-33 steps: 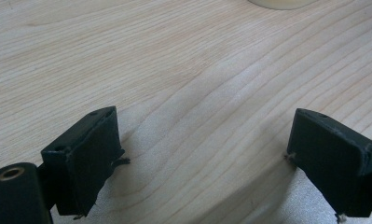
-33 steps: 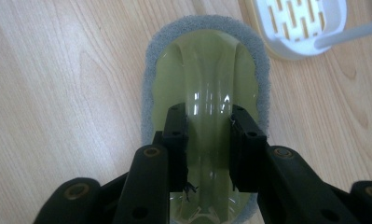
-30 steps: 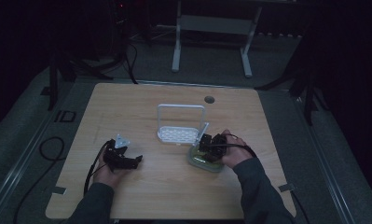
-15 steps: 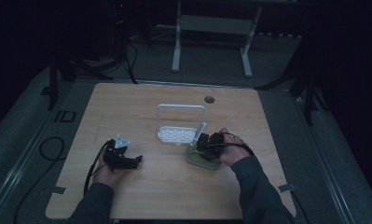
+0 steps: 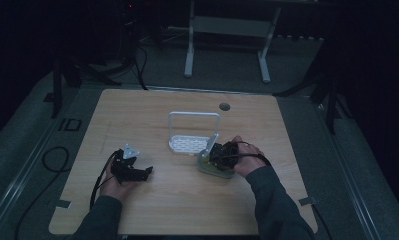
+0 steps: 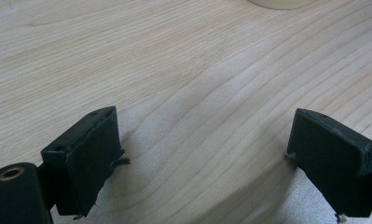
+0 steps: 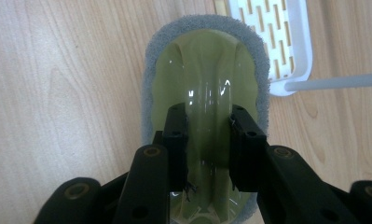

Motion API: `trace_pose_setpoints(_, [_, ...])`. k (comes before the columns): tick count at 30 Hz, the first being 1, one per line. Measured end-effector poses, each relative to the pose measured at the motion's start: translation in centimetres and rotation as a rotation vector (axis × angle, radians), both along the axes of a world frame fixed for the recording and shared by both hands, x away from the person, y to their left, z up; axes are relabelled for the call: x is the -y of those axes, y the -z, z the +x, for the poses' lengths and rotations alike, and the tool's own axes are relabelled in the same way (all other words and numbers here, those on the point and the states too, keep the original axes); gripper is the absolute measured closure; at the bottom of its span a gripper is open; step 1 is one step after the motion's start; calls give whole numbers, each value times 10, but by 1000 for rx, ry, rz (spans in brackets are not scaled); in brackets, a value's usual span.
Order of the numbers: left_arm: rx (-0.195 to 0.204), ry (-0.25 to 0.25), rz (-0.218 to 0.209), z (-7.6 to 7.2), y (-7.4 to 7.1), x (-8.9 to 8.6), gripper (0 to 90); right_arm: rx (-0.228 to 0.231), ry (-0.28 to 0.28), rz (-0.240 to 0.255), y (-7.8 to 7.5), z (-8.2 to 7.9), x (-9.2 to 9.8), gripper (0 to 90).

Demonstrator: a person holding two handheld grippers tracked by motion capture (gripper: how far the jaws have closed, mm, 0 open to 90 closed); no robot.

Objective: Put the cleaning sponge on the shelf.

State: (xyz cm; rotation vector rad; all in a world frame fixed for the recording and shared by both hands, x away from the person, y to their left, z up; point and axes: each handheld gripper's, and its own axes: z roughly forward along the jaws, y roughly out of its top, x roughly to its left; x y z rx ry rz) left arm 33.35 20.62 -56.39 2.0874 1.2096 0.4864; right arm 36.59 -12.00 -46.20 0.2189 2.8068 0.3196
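A scrubbing sponge (image 7: 204, 70) with a clear green handle and a grey pad lies flat on the wooden table (image 5: 187, 200). My right gripper (image 7: 207, 116) is shut on the raised middle ridge of its handle, one jaw on each side. From above, the right gripper (image 5: 221, 154) and sponge (image 5: 210, 169) sit right of centre, touching the corner of a white slotted rack (image 5: 187, 145). My left gripper (image 5: 146, 172) rests on the table at the left, pointing right. Its jaws stand wide open over bare wood (image 6: 204, 140).
The white rack (image 7: 277, 37) has a tall loop handle (image 5: 194, 116) and stands at the table's middle. A round cable hole (image 5: 224, 106) is near the far edge. A pale rounded edge (image 6: 279, 3) shows at the top of the left gripper view. Cables trail off the left side.
My right gripper and the sponge have slid slightly left, toward the rack. The left gripper has stayed put.
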Motion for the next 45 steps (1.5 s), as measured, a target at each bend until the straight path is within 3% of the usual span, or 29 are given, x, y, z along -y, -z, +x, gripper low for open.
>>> trace_pose_setpoints(16, [-1, 0, -1, 0, 0, 0, 95, 65, -41, -4, -4, 1, -14, 717])
trace_pose_setpoints(45, [-1, 1, 1, 0, 0, 0, 94, 66, -88, 29, 0, 9, -34, 717])
